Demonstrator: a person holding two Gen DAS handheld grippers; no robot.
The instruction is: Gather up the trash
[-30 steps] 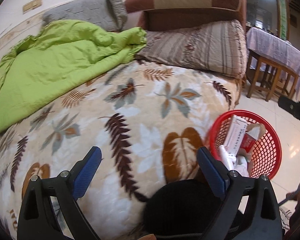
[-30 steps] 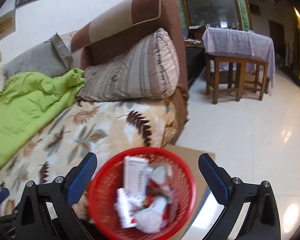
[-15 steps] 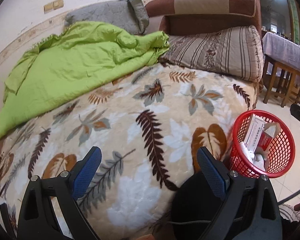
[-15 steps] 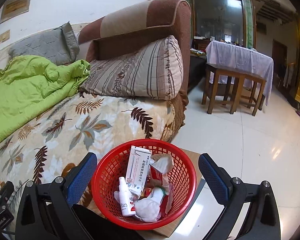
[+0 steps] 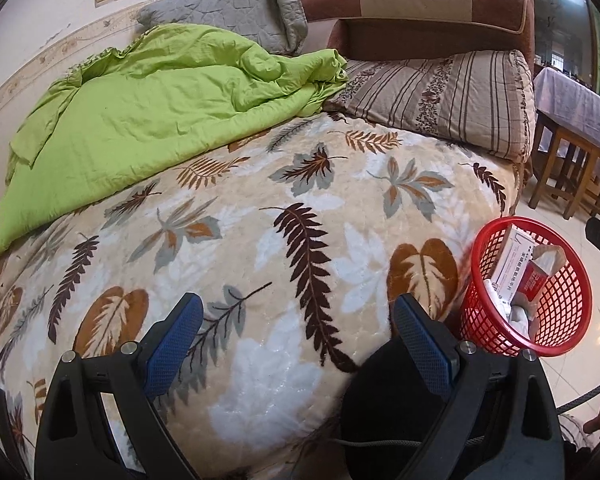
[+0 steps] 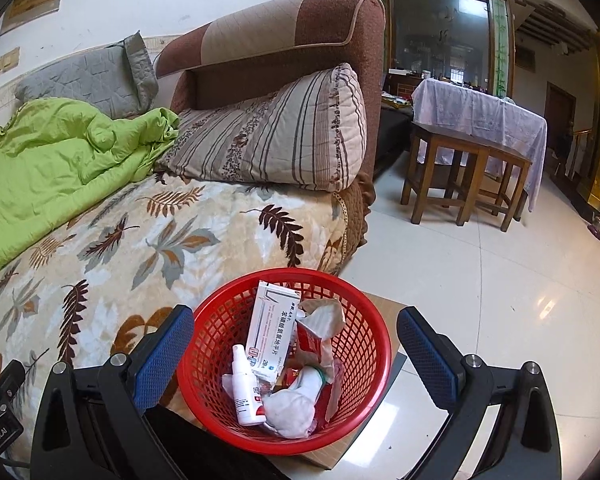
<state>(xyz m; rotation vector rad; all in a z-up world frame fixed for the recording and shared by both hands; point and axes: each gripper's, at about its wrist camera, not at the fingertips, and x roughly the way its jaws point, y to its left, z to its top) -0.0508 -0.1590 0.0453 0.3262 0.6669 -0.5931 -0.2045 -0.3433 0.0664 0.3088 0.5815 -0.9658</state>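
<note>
Right wrist view: my right gripper (image 6: 296,350) wide open, empty, above basket (image 6: 364,364); box (image 6: 271,332), bottle (image 6: 245,390) inside it. Left gripper (image 5: 298,338) wide open, empty, over blanket (image 5: 260,240) beside basket.

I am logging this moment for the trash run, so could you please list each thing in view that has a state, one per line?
left gripper: open, holding nothing.
right gripper: open, holding nothing.
red basket: upright beside the bed, partly filled.
white medicine box: in the basket, leaning on end.
spray bottle: in the basket, cap on.
green quilt: rumpled on the bed.
striped pillow: propped against the headboard.
</note>
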